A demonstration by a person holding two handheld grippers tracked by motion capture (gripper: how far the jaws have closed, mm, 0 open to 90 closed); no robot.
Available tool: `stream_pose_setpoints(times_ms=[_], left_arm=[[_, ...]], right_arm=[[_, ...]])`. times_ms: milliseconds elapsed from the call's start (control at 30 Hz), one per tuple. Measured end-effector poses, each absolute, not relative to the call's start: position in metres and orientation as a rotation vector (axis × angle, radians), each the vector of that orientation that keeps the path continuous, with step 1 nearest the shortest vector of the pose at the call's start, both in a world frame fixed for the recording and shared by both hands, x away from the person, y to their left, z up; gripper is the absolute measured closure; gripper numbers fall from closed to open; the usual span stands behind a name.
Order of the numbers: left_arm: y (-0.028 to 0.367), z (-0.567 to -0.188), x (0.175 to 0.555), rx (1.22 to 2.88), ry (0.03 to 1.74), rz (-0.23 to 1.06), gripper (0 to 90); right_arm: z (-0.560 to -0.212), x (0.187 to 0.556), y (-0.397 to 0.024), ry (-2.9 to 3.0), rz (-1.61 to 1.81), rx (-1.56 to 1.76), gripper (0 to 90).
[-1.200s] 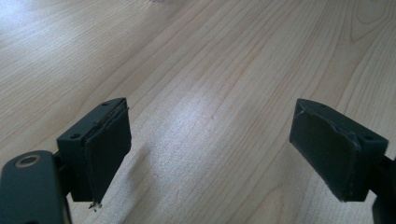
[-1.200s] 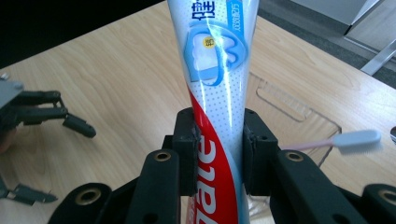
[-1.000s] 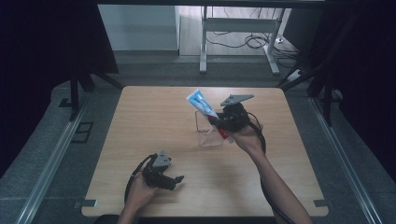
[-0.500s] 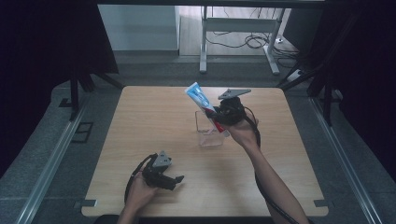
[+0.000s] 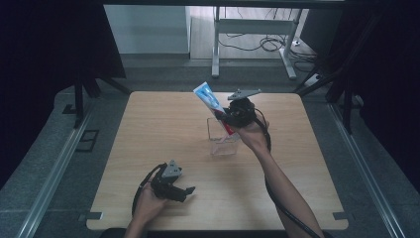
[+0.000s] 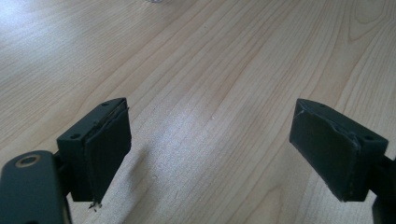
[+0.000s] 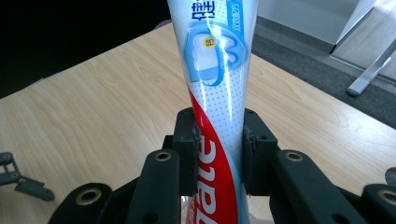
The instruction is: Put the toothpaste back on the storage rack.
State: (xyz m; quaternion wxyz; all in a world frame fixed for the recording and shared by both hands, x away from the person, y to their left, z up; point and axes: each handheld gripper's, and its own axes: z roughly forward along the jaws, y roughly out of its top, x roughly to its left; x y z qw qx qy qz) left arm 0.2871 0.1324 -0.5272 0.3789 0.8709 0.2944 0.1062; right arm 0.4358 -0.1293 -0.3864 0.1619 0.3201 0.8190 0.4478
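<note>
The right gripper (image 7: 219, 154) is clamped on the white, blue and red toothpaste tube (image 5: 212, 101), above the clear plastic box (image 5: 223, 136). Keep it steep, lowering slowly. The left gripper (image 6: 212, 154), jaws apart, rests aside.

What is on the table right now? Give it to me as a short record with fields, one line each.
surface: wooden table
held item: toothpaste tube, white, blue and red, pointing up and away from the person
right claw: shut on the toothpaste tube, raised over the clear container
container: clear container, upright near the middle of the table, the tube's lower end at its opening
left claw: open, nothing between its pads, low over bare wood near the table's front edge
contact between claws: none, they are well apart
</note>
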Motion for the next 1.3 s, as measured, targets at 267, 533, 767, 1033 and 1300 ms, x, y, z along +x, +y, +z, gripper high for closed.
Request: stream_pose_setpoints(times_ms=[267,533,767,1033,1300], left_arm=[[0.131,-0.528,0.287,2.228,0.749,0.269,12.9],[0.131,-0.528,0.287,2.227,0.749,0.268,12.9],[0.131,-0.529,0.287,2.228,0.748,0.265,12.9],[0.13,-0.53,0.287,2.236,0.744,0.262,12.9],[0.13,-0.53,0.287,2.233,0.744,0.264,12.9]], right_arm=[[-0.39,0.443,-0.126,2.318,1.279,0.913,71.5],[-0.399,0.447,-0.123,2.327,1.246,0.889,71.4],[-0.408,0.451,-0.121,2.328,1.244,0.879,71.4],[-0.419,0.453,-0.12,2.345,1.23,0.871,71.3],[-0.428,0.453,-0.117,2.359,1.192,0.845,71.0]])
